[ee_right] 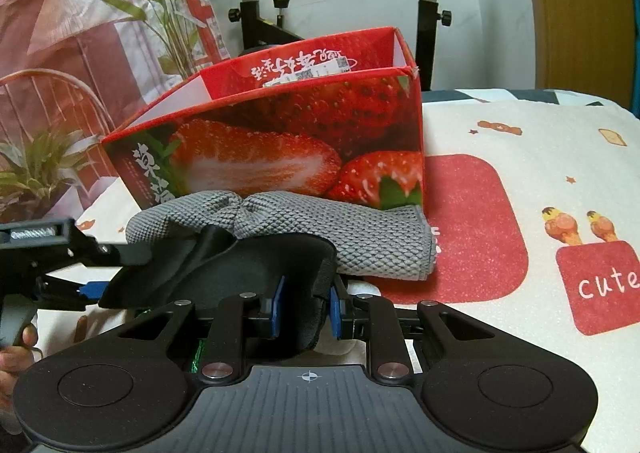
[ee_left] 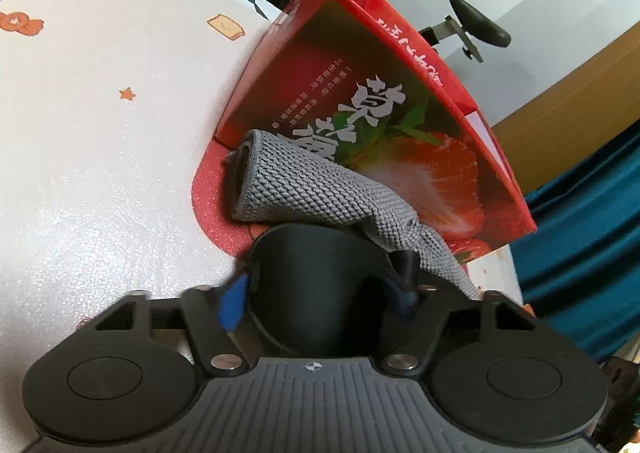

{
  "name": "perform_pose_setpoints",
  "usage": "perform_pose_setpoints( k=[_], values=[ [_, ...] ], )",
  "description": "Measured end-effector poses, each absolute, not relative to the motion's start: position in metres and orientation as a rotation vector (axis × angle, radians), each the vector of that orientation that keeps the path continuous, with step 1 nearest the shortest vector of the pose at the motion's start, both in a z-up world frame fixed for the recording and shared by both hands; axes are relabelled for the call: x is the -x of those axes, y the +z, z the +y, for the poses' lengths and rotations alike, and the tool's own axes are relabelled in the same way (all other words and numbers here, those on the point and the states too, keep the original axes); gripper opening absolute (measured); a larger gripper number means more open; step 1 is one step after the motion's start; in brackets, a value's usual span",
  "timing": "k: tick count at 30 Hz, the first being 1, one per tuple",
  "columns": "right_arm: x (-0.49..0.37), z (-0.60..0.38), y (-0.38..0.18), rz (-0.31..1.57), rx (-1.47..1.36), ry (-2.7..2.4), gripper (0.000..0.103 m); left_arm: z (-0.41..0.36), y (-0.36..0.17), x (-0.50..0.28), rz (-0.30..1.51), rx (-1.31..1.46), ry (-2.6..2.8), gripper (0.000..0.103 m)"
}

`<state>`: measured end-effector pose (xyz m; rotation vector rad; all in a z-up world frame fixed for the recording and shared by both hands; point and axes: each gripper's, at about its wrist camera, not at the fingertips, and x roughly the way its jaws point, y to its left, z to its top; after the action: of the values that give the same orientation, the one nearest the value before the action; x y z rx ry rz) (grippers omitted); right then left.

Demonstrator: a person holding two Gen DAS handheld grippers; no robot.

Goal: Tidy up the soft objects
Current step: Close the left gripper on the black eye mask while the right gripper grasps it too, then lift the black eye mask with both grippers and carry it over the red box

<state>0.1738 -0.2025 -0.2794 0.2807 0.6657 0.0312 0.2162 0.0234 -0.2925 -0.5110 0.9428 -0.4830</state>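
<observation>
Against strawberry box [ee_right: 280,141] lies grey cloth [ee_right: 360,245]; both claws (left [ee_left: 320,293], right [ee_right: 306,309]) pinching black pad [ee_right: 240,265].

Black ribbed gripper body [ee_right: 308,393], blue pads [ee_right: 277,303] (silver screws), bare-skinned hand [ee_right: 16,349].

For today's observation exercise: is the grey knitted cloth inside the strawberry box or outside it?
Outside. The grey cloth lies on the table in front of the strawberry box.
</observation>
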Motion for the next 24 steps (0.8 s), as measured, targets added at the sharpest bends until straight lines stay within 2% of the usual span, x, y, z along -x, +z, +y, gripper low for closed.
perform_pose_setpoints(
  k=[2, 4, 11, 14, 24],
  values=[
    [-0.172, -0.203, -0.276, 0.656, -0.285, 0.037, 0.02, 0.024, -0.288, -0.213, 0.922, 0.484, -0.457, 0.048],
    [-0.169, -0.203, -0.272, 0.639, -0.284, 0.043, 0.019, 0.026, -0.282, -0.21, 0.897, 0.455, -0.449, 0.04],
    [-0.162, -0.191, -0.244, 0.552, -0.2, 0.103, 0.014, 0.022, -0.25, -0.2, 0.791, 0.334, -0.476, 0.023],
    [-0.162, -0.186, -0.227, 0.518, -0.171, 0.136, 0.012, 0.021, -0.232, -0.197, 0.743, 0.31, -0.496, 0.018],
    [-0.176, -0.181, -0.163, 0.391, -0.088, 0.189, 0.011, 0.015, -0.172, -0.197, 0.563, 0.253, -0.517, 0.017]
  ],
)
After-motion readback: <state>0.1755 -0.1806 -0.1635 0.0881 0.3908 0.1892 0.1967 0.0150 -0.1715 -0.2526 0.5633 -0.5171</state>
